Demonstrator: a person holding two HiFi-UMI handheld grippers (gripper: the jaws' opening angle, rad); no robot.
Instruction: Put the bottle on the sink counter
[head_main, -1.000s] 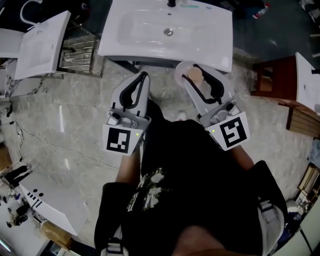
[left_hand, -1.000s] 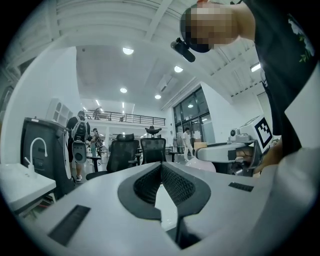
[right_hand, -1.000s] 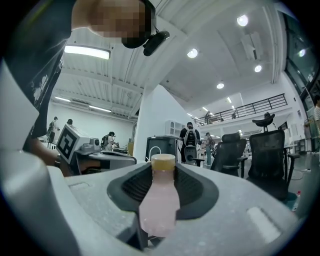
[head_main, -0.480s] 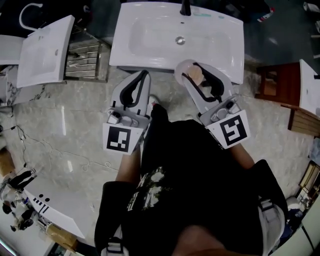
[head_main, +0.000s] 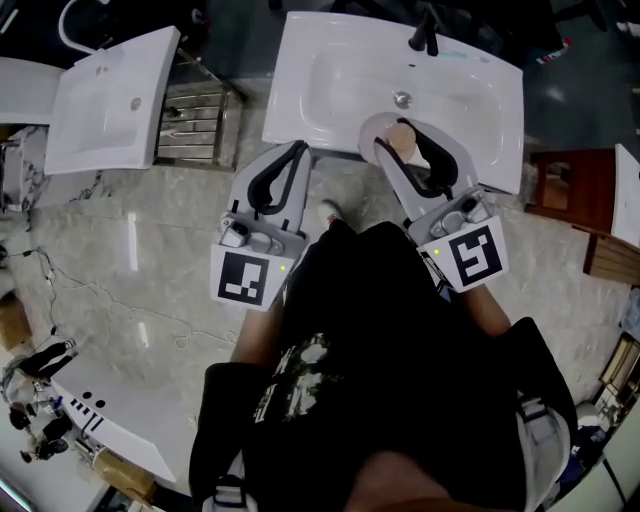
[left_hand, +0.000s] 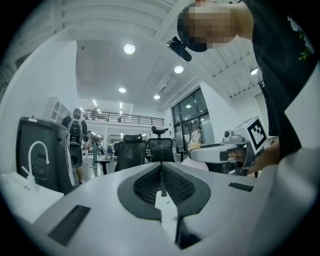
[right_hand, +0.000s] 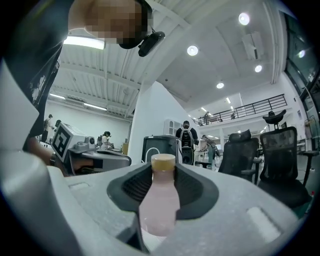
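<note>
A pale pink bottle (right_hand: 159, 202) with a tan cap stands upright between the jaws of my right gripper (right_hand: 163, 172), which is shut on its body. In the head view the bottle (head_main: 398, 138) and the right gripper (head_main: 408, 128) hang over the front edge of the white sink counter (head_main: 300, 95), just before the basin's drain. My left gripper (head_main: 296, 152) is held to the left of it, short of the counter's front edge. Its jaws are shut with nothing in them, as the left gripper view (left_hand: 161, 172) also shows.
A black faucet (head_main: 426, 28) stands at the counter's back. A second white basin (head_main: 110, 95) and a metal rack (head_main: 196, 110) stand to the left. Wooden furniture (head_main: 560, 180) is at the right. Another white basin (head_main: 105, 425) and a thin cable (head_main: 150, 320) lie on the marble floor.
The sink counter has come nearer and lower in the head view. The right gripper with the bottle now reaches over its front edge; the left gripper has kept alongside.
</note>
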